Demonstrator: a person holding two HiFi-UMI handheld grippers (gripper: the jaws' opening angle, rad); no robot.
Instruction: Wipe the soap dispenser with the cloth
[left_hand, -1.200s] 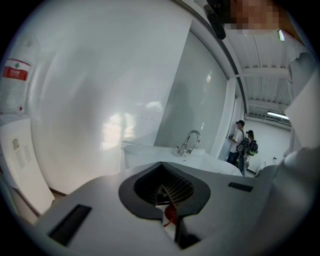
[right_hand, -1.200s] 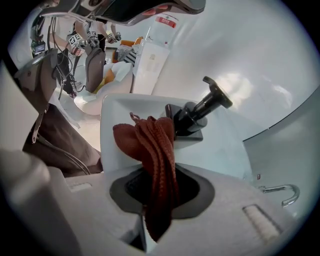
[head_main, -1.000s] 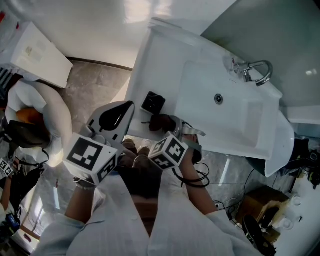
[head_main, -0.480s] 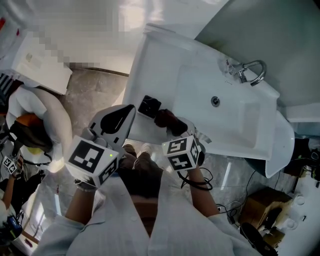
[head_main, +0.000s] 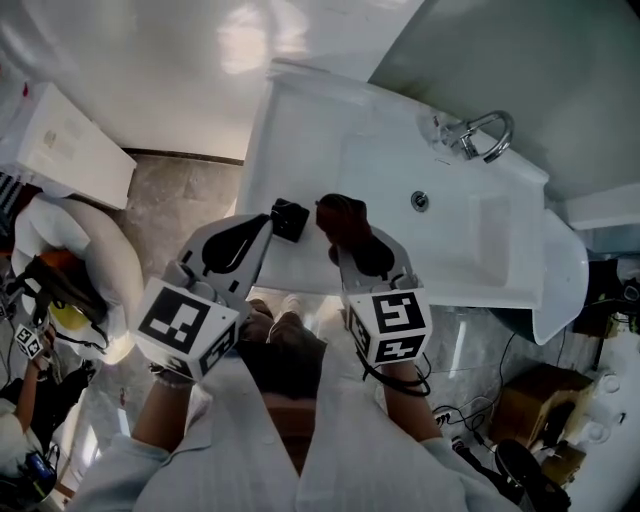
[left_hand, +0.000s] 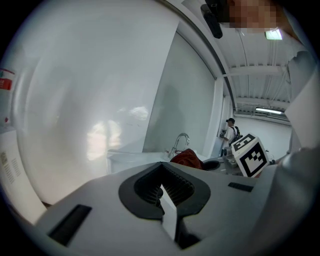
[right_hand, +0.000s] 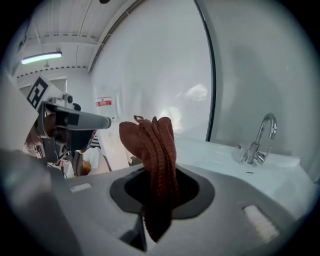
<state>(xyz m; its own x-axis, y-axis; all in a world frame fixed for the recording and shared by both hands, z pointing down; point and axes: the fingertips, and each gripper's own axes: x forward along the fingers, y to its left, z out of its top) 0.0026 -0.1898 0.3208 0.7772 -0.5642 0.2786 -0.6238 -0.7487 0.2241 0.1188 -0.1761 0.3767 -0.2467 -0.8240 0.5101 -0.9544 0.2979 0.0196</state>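
Two grippers are up. The right gripper (right_hand: 156, 175) clamps the rust-brown cloth (right_hand: 150, 145). The left gripper (left_hand: 162, 172) has its jaws together on nothing, tip just beside the black soap dispenser (head_main: 289, 219) on the sink (head_main: 300, 110) rim. The red wall label (right_hand: 103, 102) is too small to read, and the dispenser's markings can't be made out.

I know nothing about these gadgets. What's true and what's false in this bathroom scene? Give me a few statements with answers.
1. The right gripper clamps a reddish-brown cloth. True.
2. The left gripper holds the soap dispenser. False: its jaws are shut on nothing.
3. The dispenser stands on the sink rim. True.
4. The cloth lies in the basin. False: it is held up by the right gripper.
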